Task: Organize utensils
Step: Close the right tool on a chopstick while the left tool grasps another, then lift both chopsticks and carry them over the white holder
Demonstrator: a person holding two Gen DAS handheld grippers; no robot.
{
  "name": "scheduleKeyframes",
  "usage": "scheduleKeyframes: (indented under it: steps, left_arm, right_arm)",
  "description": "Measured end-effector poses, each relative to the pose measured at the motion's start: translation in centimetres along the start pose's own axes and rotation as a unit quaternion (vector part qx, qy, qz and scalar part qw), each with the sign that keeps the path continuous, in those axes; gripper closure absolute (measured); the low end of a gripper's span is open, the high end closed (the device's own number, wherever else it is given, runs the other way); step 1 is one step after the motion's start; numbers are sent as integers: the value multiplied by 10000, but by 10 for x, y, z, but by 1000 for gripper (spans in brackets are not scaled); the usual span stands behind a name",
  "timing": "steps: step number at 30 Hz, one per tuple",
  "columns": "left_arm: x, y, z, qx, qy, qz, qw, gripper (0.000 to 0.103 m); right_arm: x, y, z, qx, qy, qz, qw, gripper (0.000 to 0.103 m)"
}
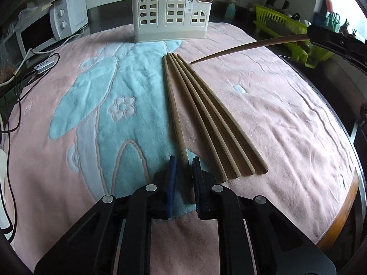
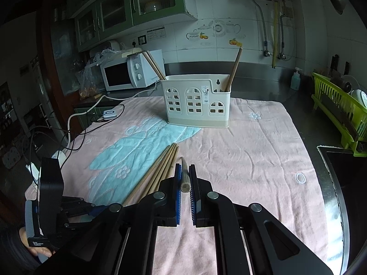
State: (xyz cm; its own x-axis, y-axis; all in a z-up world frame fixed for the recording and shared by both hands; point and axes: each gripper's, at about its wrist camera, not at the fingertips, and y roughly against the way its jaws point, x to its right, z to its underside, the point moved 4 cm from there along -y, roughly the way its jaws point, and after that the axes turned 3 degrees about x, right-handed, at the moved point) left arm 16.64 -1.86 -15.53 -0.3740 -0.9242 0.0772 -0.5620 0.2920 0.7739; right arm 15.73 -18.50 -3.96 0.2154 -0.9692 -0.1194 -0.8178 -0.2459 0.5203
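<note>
Several wooden chopsticks [image 1: 201, 116] lie side by side on the pink and blue towel [image 1: 263, 105]; they also show in the right wrist view [image 2: 160, 169]. My left gripper [image 1: 184, 160] sits low over the towel with its jaws around the near end of the leftmost chopstick [image 1: 173, 112], with narrow gaps showing at the pads. My right gripper [image 2: 184, 168] is shut on one chopstick [image 2: 184, 174] and holds it above the towel, pointing toward the cream utensil holder [image 2: 195, 102]. That chopstick [image 1: 247, 47] and the holder [image 1: 170, 15] show in the left wrist view.
The holder has chopsticks [image 2: 234, 68] standing in it. A white microwave [image 2: 128, 73] and cables [image 2: 75, 123] are at the left. A green dish rack [image 2: 337, 107] stands at the right, next to a soap bottle [image 2: 296, 79]. A sink edge [image 2: 332, 183] borders the towel.
</note>
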Motion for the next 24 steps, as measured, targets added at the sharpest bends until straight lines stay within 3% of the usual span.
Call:
scheduleKeyframes:
  steps: [6,14,19,24]
  left_arm:
    - [1,6,-5,86,-21,-134,9999,96]
    - [-11,54,-54,1059,-27,-248,9941,98]
    - [-13,74,-86,1785,-89,-301,9834,98]
    - [-12,81,-108,2240,-125,-277,9741,98]
  right_arm:
    - [-1,0,-2,-1,20,10,10000,96]
    - [-3,-5,-21,116,111,-8,9999,96]
    - [-6,-12,-39,219,131,-72,9996,96]
    - [-10,-23,-54,353,179,-60,9992,96]
